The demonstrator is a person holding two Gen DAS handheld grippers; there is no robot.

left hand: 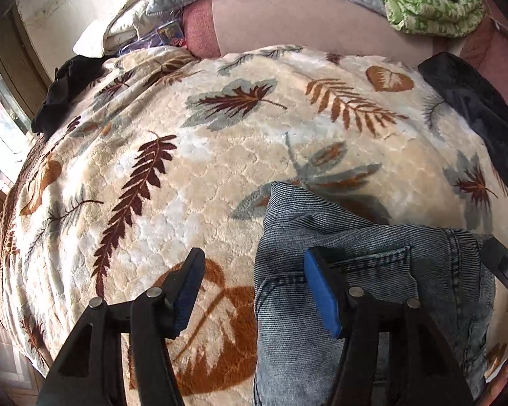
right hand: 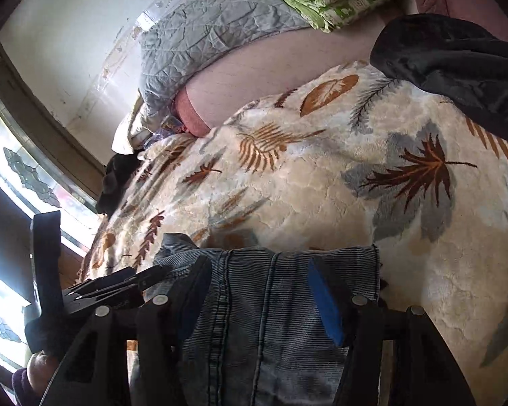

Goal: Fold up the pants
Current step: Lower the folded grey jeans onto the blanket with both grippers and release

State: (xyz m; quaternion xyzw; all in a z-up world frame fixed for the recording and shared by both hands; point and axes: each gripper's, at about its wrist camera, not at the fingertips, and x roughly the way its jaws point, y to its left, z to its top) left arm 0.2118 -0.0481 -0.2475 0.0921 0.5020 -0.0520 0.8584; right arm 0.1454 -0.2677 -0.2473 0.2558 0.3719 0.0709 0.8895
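Leaf-print blanket (left hand: pixel 220 155), green quilt (left hand: pixel 430 3)

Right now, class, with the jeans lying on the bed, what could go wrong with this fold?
1. The faded blue denim jeans look bunched, so creases may get folded in.
2. The left gripper has only the jeans' edge between its fingers and might pinch the plush leaf-print blanket too.
3. A dark folded garment lies nearby and could crowd the fold.

Daylight from the window (right hand: pixel 23 182) at your left blows out there. The blanket (left hand: pixel 220 155) stays sharp; fisheye bends edges, corners go black.
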